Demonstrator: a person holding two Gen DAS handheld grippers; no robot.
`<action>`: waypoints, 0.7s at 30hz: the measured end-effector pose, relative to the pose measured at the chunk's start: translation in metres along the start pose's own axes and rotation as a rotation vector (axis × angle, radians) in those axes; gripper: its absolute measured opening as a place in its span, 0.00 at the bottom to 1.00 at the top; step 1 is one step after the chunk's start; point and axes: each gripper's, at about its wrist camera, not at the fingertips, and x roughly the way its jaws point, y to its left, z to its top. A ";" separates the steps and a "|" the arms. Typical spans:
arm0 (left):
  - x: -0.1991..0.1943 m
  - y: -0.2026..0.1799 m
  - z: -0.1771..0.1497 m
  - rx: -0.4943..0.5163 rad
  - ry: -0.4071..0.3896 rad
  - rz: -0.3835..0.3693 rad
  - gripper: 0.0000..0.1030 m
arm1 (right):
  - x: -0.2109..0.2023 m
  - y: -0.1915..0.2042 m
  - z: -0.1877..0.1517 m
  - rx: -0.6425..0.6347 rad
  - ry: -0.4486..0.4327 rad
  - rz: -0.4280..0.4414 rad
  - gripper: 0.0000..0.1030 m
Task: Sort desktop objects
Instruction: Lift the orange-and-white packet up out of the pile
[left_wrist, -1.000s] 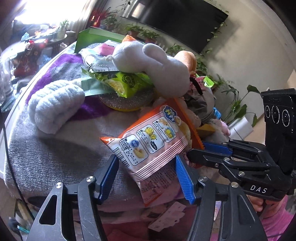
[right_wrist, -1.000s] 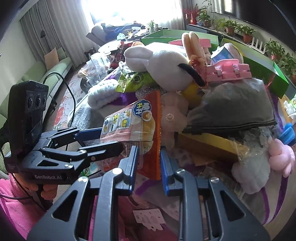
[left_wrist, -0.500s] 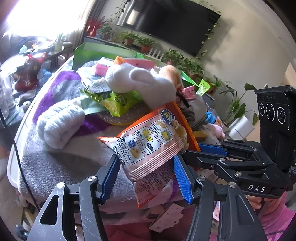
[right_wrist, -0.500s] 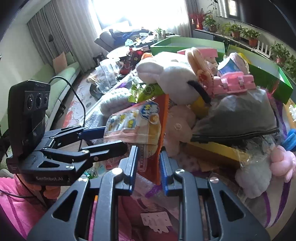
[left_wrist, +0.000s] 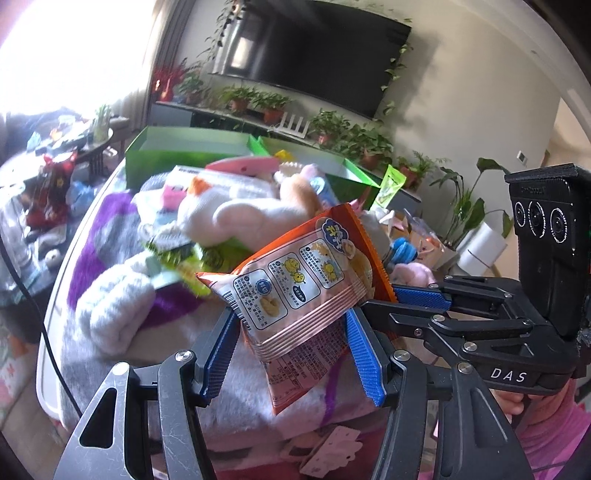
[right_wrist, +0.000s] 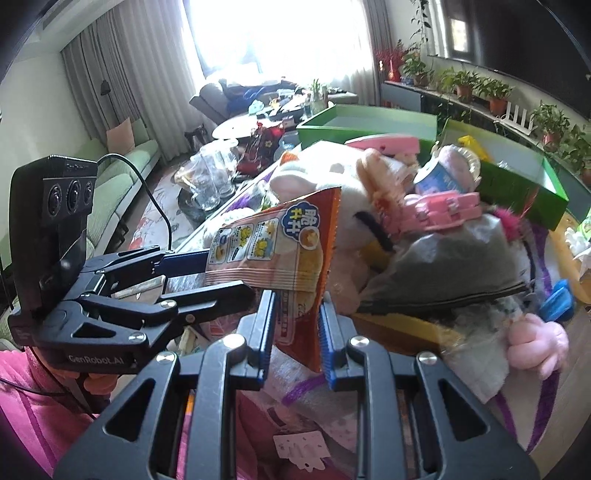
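Holding one snack packet (left_wrist: 303, 284) between them, both grippers hang over the cluttered bench (left_wrist: 51, 369). The left gripper (left_wrist: 291, 347) spans the packet's width, its blue fingers (left_wrist: 364, 354) pressing on the two side edges of the crinkled end, so it grips the bag across its broad face. The right gripper (right_wrist: 295, 325) comes in from the other side and pinches the packet's orange side seam, its fingers (right_wrist: 327, 343) nearly closed on the thin foil. The packet is orange and pale pink with little cartoon panels and a barcode, and it is up in the air, clear of the pile beneath it.

Under it lies a grey and purple fleece blanket (left_wrist: 85, 266) heaped with things: a white plush rabbit (left_wrist: 236, 218), a rolled white towel (left_wrist: 114, 310), a green snack bag (left_wrist: 192, 258), a pink hair clip (right_wrist: 439, 210), a dark grey pouch (right_wrist: 454, 262) and a pink plush paw (right_wrist: 535, 343). Two green boxes (right_wrist: 369, 127) stand open at the far end of the bench. A pink sleeve (right_wrist: 26, 410) shows behind the left gripper's handle.
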 end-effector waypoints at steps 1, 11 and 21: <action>0.001 -0.002 0.002 0.007 0.000 -0.001 0.58 | -0.002 -0.001 0.001 0.003 -0.007 -0.003 0.23; 0.012 -0.029 0.028 0.096 -0.004 0.003 0.58 | -0.016 -0.026 0.012 0.055 -0.058 -0.023 0.24; 0.024 -0.053 0.065 0.173 -0.027 0.000 0.58 | -0.031 -0.060 0.035 0.102 -0.112 -0.036 0.24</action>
